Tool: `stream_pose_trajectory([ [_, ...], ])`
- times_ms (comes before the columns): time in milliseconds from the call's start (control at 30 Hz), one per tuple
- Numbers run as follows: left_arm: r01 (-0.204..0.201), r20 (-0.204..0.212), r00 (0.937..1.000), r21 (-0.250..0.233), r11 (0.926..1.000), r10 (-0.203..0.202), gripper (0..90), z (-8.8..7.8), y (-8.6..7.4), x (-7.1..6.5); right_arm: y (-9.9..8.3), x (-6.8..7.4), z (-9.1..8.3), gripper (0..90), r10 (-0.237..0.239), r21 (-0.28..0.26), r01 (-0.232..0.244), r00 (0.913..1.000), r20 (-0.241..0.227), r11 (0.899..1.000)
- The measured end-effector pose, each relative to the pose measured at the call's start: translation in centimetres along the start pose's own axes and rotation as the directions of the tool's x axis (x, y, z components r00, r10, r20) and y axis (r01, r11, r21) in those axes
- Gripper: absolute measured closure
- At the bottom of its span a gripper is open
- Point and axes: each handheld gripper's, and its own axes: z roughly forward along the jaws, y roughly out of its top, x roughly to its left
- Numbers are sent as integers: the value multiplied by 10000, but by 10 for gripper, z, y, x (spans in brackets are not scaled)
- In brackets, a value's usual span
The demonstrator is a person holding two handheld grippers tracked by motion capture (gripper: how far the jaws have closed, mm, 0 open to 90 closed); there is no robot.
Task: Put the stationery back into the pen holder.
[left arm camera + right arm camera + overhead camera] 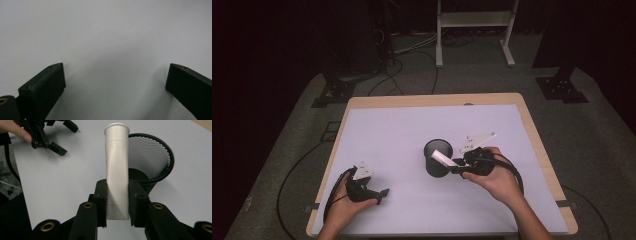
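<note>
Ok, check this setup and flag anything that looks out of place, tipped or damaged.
Nothing stands out. The black mesh cup stands upright on the white table, undented as far as I can see. The right gripper is shut on a white tube, held at the cup's rim. The left gripper rests open, apart from them.

Matte black two-finger left gripper (384, 193) and right gripper (456, 168), each with brass-ringed screws, grey three-cornered plate at 12 o'clock, trailing black cable.
</note>
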Motion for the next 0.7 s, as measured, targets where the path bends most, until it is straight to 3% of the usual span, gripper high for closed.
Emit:
stream_pose_trajectory([
  [300, 17, -2, 10000, 1, 10000, -17, 16, 0, 0, 0, 15, -16, 5, 703, 127, 252, -138, 9990, 431, 9996],
  [700, 56, -3, 10000, -47, 10000, -56, 16, 0, 0, 0, 28, -25, 18, 703, 230, 657, -273, 9976, 650, 9975],
])
